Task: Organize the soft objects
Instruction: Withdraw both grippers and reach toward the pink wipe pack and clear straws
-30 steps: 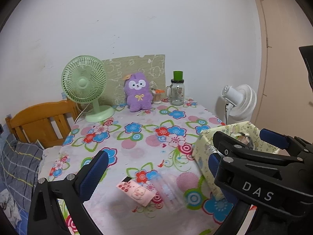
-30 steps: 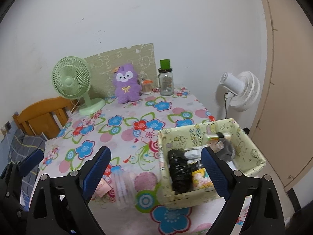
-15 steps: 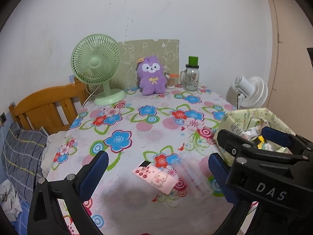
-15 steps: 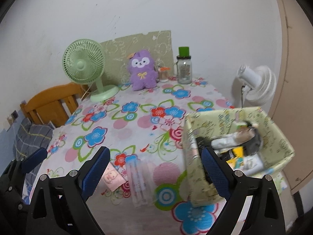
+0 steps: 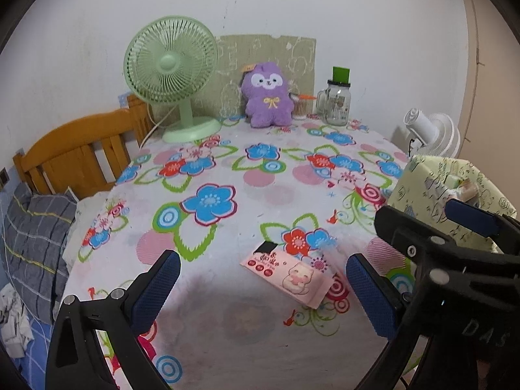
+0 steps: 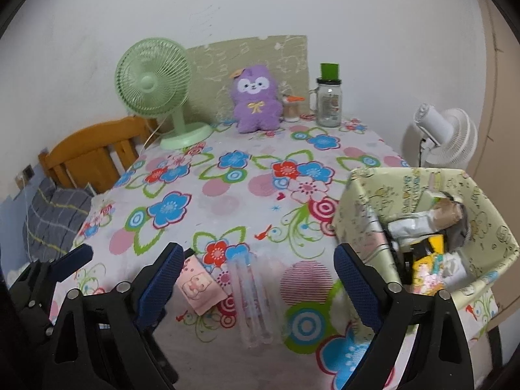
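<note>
Left wrist view: camera sits lower and nearer the tabletop point(image 5: 227, 292) than a second ago; green fan point(image 5: 170, 68) and purple plush point(image 5: 268, 96) appear larger. Left gripper point(image 5: 260, 289) jaws spread wide, nothing between them. Pink tissue pack point(image 5: 287, 274) lies flat just ahead, between the fingertips but nearer the right one, not touched. Right gripper point(image 5: 455, 250) crosses the frame at right, in front of the yellow-green storage box point(image 5: 432, 188).

Right wrist view: box point(image 6: 360, 204) has shifted right and now tilts open toward the lens, packets visible inside. Right gripper point(image 6: 256, 279) jaws wide open, empty. Clear tube pack point(image 6: 253, 302) lies on the tabletop between the fingertips; tissue pack point(image 6: 198, 284) is just beside the left fingertip. Plush point(image 6: 256, 99) stands upright at the far edge, well apart from both.
</note>
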Available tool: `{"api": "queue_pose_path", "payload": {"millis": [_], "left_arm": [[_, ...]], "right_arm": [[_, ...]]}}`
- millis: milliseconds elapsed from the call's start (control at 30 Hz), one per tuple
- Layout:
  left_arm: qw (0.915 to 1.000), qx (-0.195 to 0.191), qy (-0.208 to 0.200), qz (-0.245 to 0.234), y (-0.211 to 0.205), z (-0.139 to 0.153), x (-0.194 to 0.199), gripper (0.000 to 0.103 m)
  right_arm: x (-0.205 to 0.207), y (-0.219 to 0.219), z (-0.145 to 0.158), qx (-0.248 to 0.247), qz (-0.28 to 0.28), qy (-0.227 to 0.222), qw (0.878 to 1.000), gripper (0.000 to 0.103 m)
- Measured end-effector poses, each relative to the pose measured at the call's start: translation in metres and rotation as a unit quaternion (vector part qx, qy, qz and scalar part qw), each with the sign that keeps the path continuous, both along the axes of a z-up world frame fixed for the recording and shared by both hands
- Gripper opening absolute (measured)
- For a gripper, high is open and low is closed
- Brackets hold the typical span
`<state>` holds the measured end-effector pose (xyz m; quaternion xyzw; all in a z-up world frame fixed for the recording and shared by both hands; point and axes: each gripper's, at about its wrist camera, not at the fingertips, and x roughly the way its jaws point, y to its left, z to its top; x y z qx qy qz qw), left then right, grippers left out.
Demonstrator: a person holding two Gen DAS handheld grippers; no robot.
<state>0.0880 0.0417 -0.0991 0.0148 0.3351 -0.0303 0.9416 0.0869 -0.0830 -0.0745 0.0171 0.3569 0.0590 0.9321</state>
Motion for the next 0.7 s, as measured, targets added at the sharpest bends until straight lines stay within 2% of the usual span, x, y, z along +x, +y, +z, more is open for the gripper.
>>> {"api": "queue_pose_path", "payload": {"millis": [367,700], "left_arm": [[0.9991,-0.002,0.041,-0.002,-0.001,-0.031,0.014,0.103],[0.998,-0.002,0.064,-0.001,-0.006,-0.047,0.025,0.103]], "right_arm": [[0.018,0.013,-0.039,-0.01,0.021,0.051,0.998,0.081],[0.041,0.012,-0.067,-0.009,0.036,0.103,0.994,0.057]]}}
